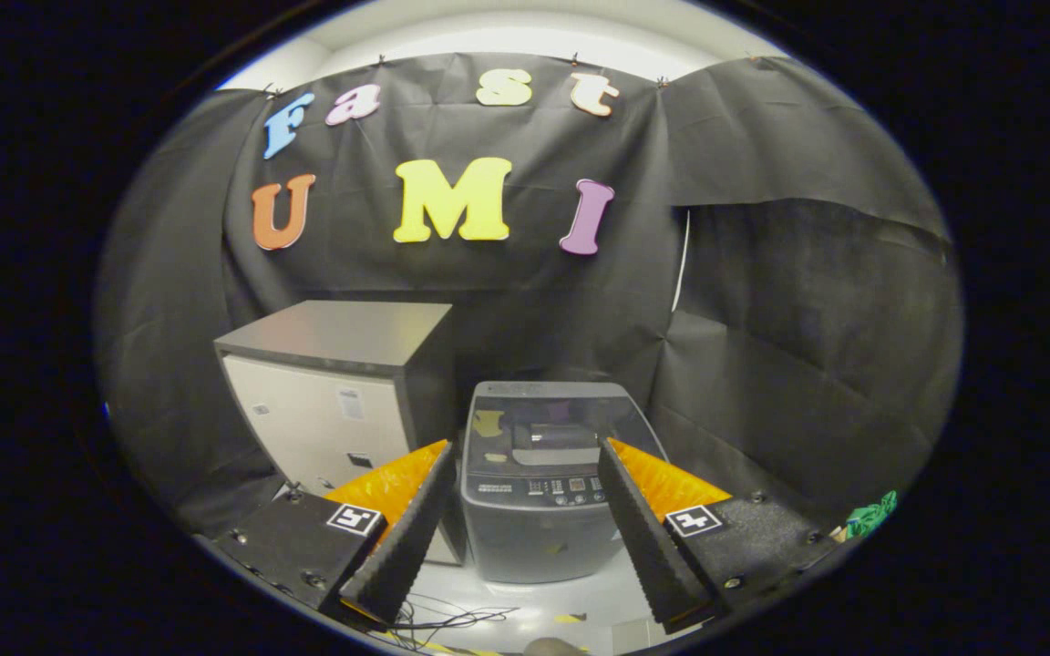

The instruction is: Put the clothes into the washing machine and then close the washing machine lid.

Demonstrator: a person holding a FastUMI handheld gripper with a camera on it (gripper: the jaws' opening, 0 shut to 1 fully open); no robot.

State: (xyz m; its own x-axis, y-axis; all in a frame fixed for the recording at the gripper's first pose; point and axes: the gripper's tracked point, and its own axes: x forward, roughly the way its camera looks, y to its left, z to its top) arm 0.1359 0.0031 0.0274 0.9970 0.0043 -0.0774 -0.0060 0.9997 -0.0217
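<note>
A small grey top-loading washing machine [534, 528] stands on the pale floor, beyond my fingers and framed between them. Its dark glass lid [552, 428] lies flat and shut, with the button panel [548, 490] along the front edge. My gripper [525, 446] is open, its fingers spread about as wide as the machine, with nothing between them. It hovers well short of the machine and above it. A small green bundle [871, 517], possibly cloth, shows to the right of the right finger; most of it is hidden.
A grey-topped cabinet [343, 383] with pale drawer fronts stands close to the left of the machine. Black cloth walls close in behind and on both sides. Loose cables [452, 621] lie on the floor in front of the machine.
</note>
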